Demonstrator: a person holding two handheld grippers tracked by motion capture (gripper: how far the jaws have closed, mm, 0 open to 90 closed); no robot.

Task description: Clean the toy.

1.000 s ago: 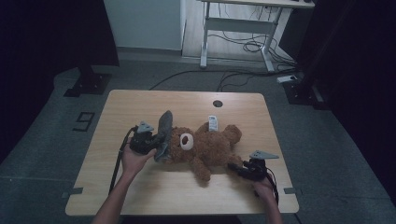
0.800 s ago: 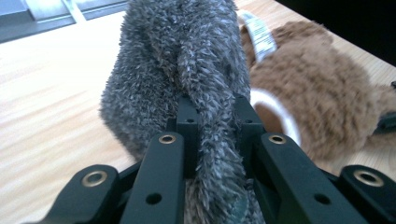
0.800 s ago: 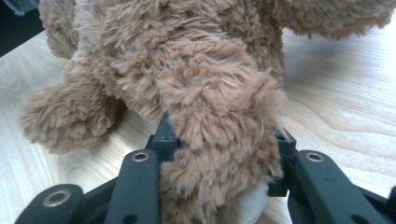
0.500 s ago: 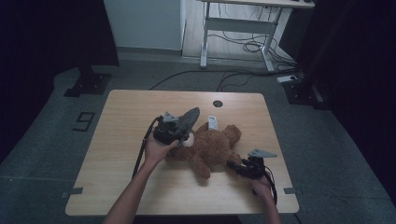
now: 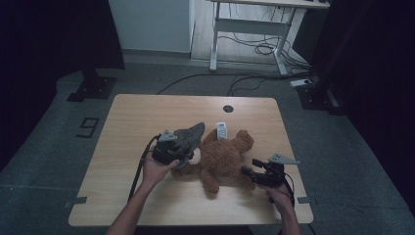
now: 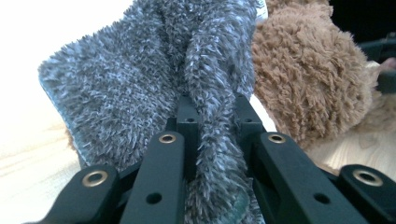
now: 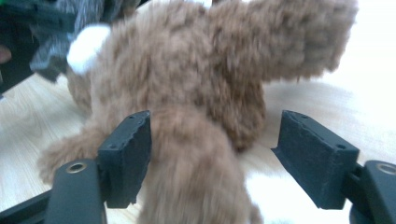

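A brown teddy bear lies on the wooden table, its white snout toward the left. My left gripper is shut on a grey fluffy cloth and holds it against the bear's head. In the left gripper view the cloth is pinched between the jaws of my left gripper, with the bear just behind it. My right gripper is at the bear's lower right. Its jaws have just been opening. In the right gripper view, my right gripper stands wide around the bear's leg.
A white tag sticks out of the bear toward the far side. A round cable hole sits near the table's far edge. Beyond the table stand a desk frame and loose floor cables.
My left gripper carried the grey cloth rightward from beside the bear onto its head. The right gripper stayed at the bear's leg and let go of it.
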